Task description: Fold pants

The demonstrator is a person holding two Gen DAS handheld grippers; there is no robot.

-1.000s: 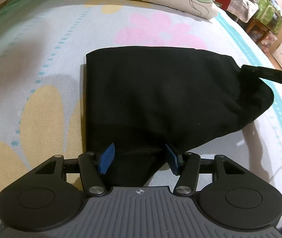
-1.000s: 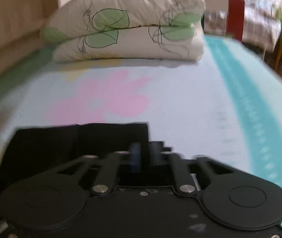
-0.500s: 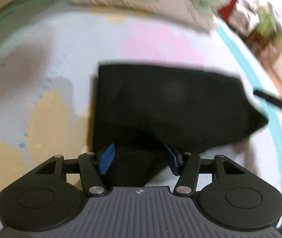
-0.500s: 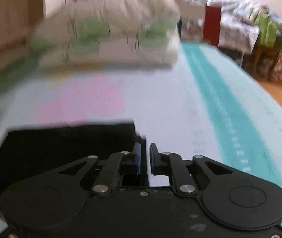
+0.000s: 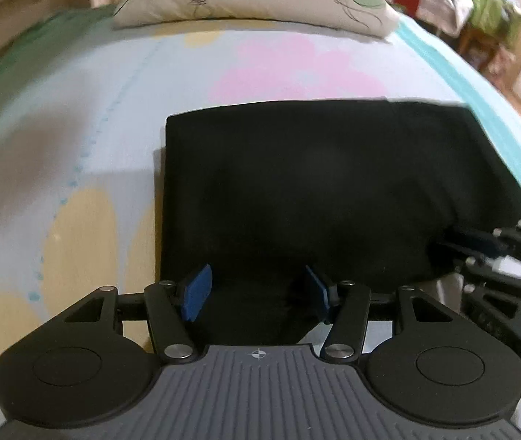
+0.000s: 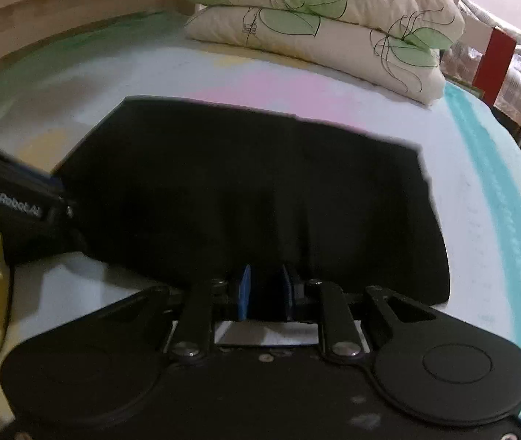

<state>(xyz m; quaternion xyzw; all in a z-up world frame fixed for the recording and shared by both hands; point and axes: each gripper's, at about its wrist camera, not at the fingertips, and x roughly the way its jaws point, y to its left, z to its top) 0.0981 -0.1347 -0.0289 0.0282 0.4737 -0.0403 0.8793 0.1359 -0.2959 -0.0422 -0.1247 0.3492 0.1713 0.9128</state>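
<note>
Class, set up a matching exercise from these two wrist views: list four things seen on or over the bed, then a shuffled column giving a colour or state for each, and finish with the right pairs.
Things
1. pants
2. pillows
3. left hand-held gripper
4. right hand-held gripper

Descriptions
A. cream with green leaf print, stacked at the head of the bed
B. jaws spread wide, nothing held, at the near edge of the cloth
C. black, lying flat on the flowered sheet
D. jaws set narrow, a small gap between the blue pads

Pairs: 1-C, 2-A, 3-B, 4-D
</note>
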